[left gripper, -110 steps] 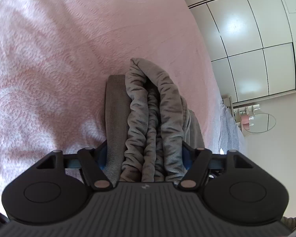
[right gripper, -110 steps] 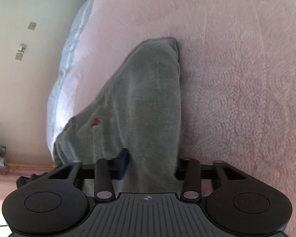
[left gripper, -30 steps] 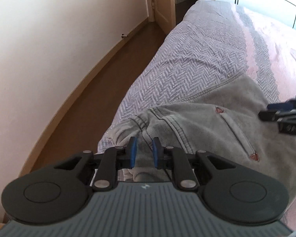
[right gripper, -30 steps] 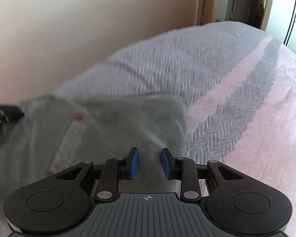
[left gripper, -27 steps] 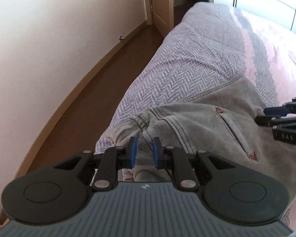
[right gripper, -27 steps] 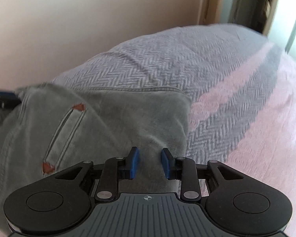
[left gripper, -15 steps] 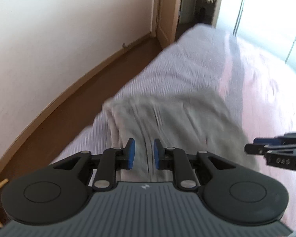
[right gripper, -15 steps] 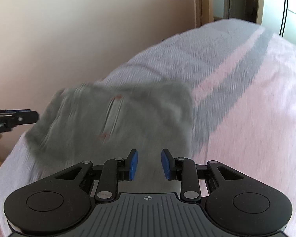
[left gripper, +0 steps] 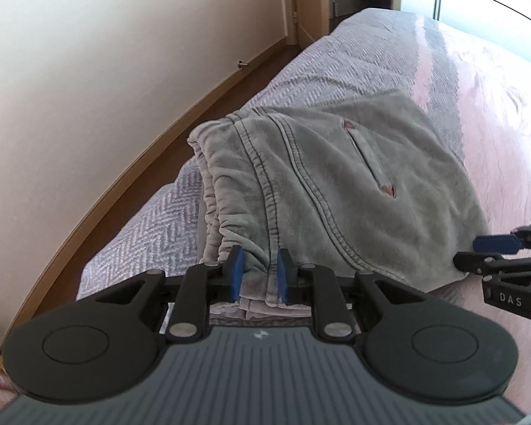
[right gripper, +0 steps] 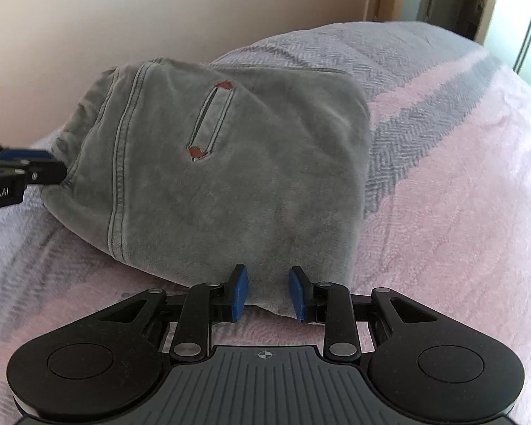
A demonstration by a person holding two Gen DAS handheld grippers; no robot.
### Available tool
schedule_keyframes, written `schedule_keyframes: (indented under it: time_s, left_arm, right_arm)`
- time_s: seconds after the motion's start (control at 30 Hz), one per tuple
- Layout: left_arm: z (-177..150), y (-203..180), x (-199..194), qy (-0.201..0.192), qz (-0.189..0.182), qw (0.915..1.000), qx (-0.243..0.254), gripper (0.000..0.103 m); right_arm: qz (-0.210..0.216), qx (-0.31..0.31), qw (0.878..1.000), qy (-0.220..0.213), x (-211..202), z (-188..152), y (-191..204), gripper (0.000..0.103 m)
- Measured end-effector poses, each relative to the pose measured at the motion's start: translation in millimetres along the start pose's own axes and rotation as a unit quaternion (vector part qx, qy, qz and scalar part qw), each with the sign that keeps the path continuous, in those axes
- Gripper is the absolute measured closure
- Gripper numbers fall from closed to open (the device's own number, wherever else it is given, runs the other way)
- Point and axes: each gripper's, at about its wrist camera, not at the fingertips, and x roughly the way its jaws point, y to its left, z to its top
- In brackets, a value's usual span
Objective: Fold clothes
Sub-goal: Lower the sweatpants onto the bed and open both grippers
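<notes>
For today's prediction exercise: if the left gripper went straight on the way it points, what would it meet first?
Probably the grey trousers: the left gripper already has their bunched waistband edge between its jaws, with more of the folded cloth straight ahead.
</notes>
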Motion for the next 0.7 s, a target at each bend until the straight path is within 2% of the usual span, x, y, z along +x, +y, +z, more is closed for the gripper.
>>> schedule_keyframes:
  time_s: [0.07, 0.1, 0.13, 0.17, 0.23, 0.3, 0.5, 0.7]
  left_arm:
    - [7, 0, -11, 0.006, 0.002, 0.9995, -0.032, 0.085]
    - [9, 1, -19, 0.009, 0.001, 0.9986, -0.052, 0.081]
    - [11, 3, -29, 0.013, -0.005, 0.9971, -0.075, 0.077]
    - [12, 4, -39, 0.017, -0.010, 0.9951, -0.097, 0.075]
    - [14, 5, -60, 0.023, -0.020, 0.9906, -0.133, 0.072]
    - [14, 2, -82, 0.028, -0.019, 0.9884, -0.148, 0.067]
    - [11, -16, -144, 0.044, 0.030, 0.9897, -0.133, 0.054]
    - [-7, -29, -193, 0.050, 0.040, 0.9879, -0.141, 0.051]
  right_arm:
    - [0.010, 0.022, 1.000, 0.006, -13, 5, -7, 0.072]
    - [0.016, 0.034, 0.999, 0.010, -22, 6, -10, 0.067]
    - [0.016, 0.044, 0.999, 0.015, -30, 6, -12, 0.042]
    - [0.014, 0.052, 0.998, 0.018, -39, 6, -13, 0.023]
    - [0.017, 0.057, 0.998, 0.009, -61, 4, -11, 0.023]
    - [0.019, 0.055, 0.998, 0.012, -79, 2, -9, 0.023]
    - [0.029, 0.053, 0.998, 0.016, -126, -2, -4, 0.023]
    - [0.028, 0.050, 0.998, 0.008, -170, -17, -5, 0.022]
